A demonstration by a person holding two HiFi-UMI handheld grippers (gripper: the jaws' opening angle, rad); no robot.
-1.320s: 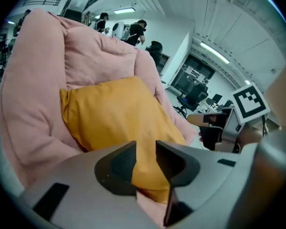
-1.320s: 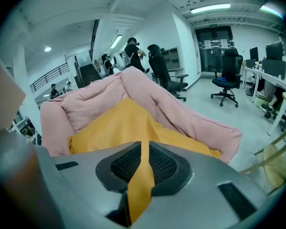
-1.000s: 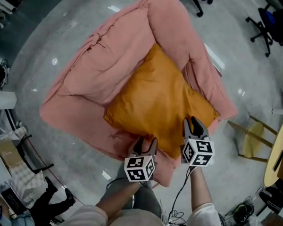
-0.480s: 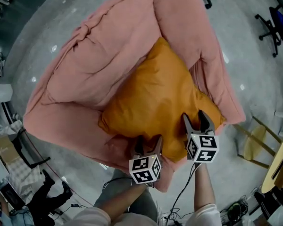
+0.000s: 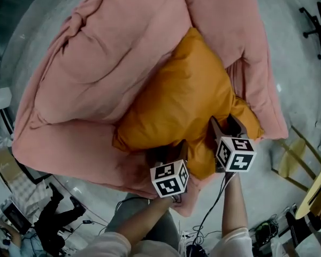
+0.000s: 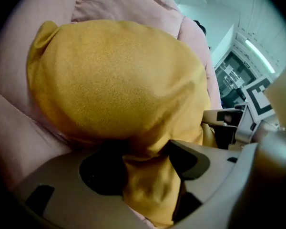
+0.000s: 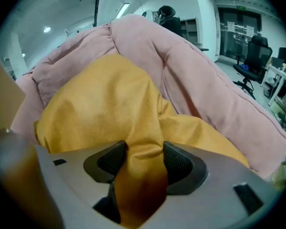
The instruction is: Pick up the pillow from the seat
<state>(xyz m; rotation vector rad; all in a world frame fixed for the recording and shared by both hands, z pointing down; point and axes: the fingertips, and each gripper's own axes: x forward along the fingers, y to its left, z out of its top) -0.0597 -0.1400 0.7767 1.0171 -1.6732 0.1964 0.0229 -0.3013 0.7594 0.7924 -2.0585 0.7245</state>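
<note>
Both left gripper [image 5: 168, 151] and right gripper [image 5: 226, 125], jaws just opened, straddle pillow [image 5: 187, 90] edge.

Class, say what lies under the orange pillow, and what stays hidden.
The orange fabric pillow rests on the pink padded seat, which shows all around it. The seat surface directly beneath is covered, so anything lying there cannot be seen.

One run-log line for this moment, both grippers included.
step: grasping pillow | left gripper: open, just closing, pillow between | right gripper: open, just opening, pillow between | pillow: on seat
</note>
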